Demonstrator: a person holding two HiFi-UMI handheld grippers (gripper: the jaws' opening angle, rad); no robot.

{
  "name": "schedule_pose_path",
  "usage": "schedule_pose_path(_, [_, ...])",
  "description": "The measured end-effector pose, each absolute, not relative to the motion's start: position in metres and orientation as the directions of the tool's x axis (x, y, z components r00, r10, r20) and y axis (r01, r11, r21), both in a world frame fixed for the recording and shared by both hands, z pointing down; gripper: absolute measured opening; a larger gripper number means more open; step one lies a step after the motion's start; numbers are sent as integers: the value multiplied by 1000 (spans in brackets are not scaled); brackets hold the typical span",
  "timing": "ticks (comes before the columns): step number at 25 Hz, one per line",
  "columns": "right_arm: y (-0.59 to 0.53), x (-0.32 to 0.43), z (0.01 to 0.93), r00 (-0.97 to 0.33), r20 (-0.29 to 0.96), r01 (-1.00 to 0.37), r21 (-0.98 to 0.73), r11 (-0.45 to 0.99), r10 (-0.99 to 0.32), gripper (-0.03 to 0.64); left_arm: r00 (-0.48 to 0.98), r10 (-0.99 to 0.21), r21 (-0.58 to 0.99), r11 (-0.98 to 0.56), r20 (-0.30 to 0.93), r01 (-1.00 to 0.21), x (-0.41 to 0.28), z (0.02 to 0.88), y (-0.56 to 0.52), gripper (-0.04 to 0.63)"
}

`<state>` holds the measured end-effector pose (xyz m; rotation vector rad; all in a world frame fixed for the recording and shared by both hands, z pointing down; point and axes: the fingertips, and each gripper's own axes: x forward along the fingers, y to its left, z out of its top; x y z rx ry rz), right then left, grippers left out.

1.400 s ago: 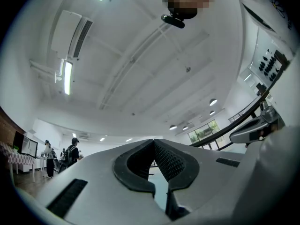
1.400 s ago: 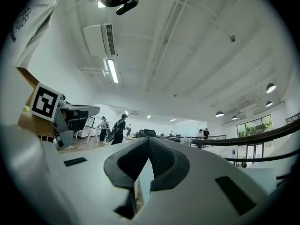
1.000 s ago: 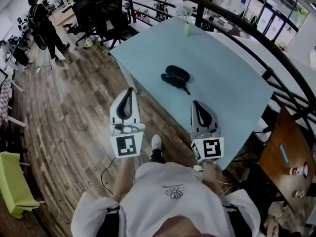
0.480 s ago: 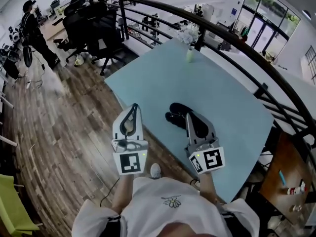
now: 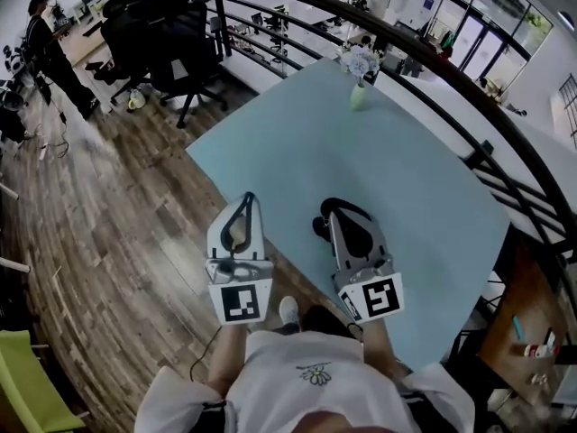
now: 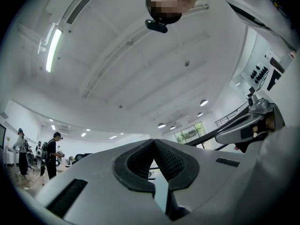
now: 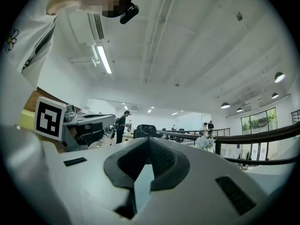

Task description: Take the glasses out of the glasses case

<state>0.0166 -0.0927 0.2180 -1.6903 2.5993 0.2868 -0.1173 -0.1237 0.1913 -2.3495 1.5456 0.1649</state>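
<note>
A black glasses case (image 5: 350, 206) lies closed near the front edge of the light blue table (image 5: 406, 179) in the head view. My right gripper (image 5: 334, 208) is shut and empty; its tip overlaps the case and hides the case's near side. Whether it touches the case I cannot tell. My left gripper (image 5: 247, 198) is shut and empty, to the left of the case, over the table's front-left edge. In the left gripper view the jaws (image 6: 153, 142) meet with nothing between them. The right gripper view shows the same for that gripper (image 7: 149, 139), which points slightly upward over the table.
A small vase of flowers (image 5: 359, 79) stands at the table's far corner. A dark curved railing (image 5: 451, 70) runs behind the table. Office chairs (image 5: 171, 39) and a standing person (image 5: 50, 48) are on the wooden floor at the far left. A brown side table (image 5: 532, 332) sits at the lower right.
Both grippers have moved forward toward the table. The case, earlier well ahead of them, now sits at the right gripper's tip. Both stay shut.
</note>
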Motion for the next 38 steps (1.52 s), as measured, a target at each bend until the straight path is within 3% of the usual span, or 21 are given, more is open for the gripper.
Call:
schedule_pose_path(29, [-118,66,246,-365,-59,-925,132,356,-929,9,431,-873,-196,-392,-229,-899,-76,220,-153,17])
schedule_pose_path(33, [-131,79,252,-450,17,-875,194,444,-893,26,457,-863,-244,-405,-216,-881,-72,223,-160,17])
schedule_pose_path(35, [-138,81,265,-520,73,-822,225,523,-851,70,463,-863,-257,-409,-203,-875,-72,230,-164,17])
schedule_pose_path(38, [-145,79,305,-626,248,-686,274,674,-739,135,474,-860,-267,-420,-187,-867,-70,244,-171,17])
